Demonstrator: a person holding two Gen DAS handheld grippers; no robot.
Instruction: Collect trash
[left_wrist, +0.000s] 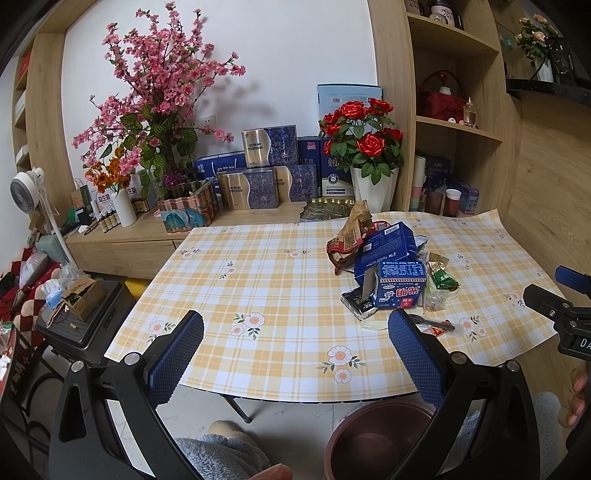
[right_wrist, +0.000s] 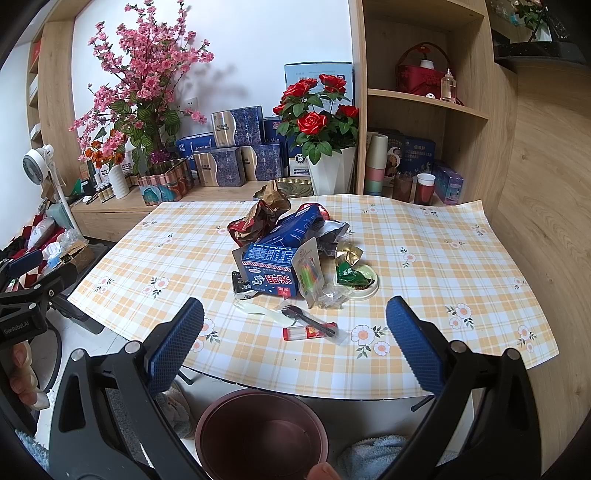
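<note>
Trash (right_wrist: 291, 254) all sits on the table (right_wrist: 461, 266) ahead of my grippers. Both left gripper (left_wrist: 295, 332) and right gripper (right_wrist: 294, 319) are wide open, holding nothing. Bin (right_wrist: 258, 432) below looks empty.

**Checked desk with a heap of trash**

The desk (right_wrist: 424, 236) wears a yellow-and-white checked cloth printed with small flowers. Right of centre in the left wrist view and at centre in the right wrist view lies a heap: a crumpled brown wrapper (right_wrist: 258, 218), a blue carton (right_wrist: 271, 273) with a second blue box (right_wrist: 299, 225) leaning over it, a green packet (right_wrist: 352, 275) on a white lid (right_wrist: 369, 286), a black plastic fork (right_wrist: 306, 319) in clear wrap, and a small red tube (right_wrist: 295, 333) just beside it.
</note>
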